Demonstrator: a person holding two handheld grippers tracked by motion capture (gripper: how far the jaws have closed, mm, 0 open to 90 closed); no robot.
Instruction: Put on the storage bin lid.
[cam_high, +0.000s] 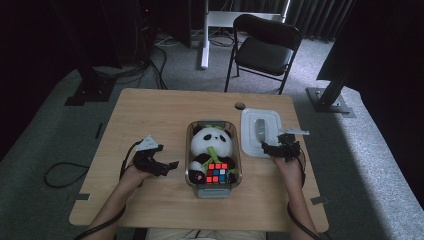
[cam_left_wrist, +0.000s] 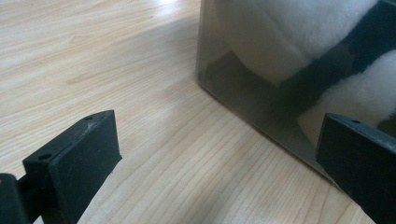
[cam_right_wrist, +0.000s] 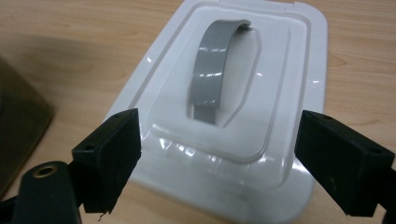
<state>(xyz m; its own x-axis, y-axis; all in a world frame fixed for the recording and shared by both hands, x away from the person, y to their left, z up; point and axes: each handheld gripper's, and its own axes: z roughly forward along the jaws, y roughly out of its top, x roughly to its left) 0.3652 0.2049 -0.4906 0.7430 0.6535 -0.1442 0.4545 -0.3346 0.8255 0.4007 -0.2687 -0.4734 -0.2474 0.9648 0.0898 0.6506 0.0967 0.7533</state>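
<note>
Both pairs of jaws are spread wide and nothing is held between them. From the high view, the left gripper (cam_high: 167, 165) is seen low over the wooden table (cam_high: 150, 115), just left of the clear container (cam_high: 189, 150), with its jaws pointed toward the container's left wall. In the left gripper view, that smoky transparent wall (cam_left_wrist: 243, 93) is seen close ahead of the jaws, and white and black plush is made out through it; bare wood lies between the jaws, and whether the right-hand jaw touches the wall cannot be told.

The right gripper (cam_high: 274, 147) is held at the near edge of the white lid (cam_high: 252, 135), which lies flat on the table just right of the container, apart from it. In the right gripper view, the lid (cam_right_wrist: 299, 93) is seen with its grey handle (cam_right_wrist: 215, 70) arched over a recessed panel, and the jaws are placed on either side of the lid's near end, outside its rim, without being closed on it.

Inside the container, a panda plush toy (cam_high: 212, 142) is laid with its head toward the far end, and a puzzle cube (cam_high: 217, 172) with red, blue and white squares is set at the near end, against the panda's lower body. A black folding chair (cam_high: 265, 47) stands beyond the far edge of the table.
</note>
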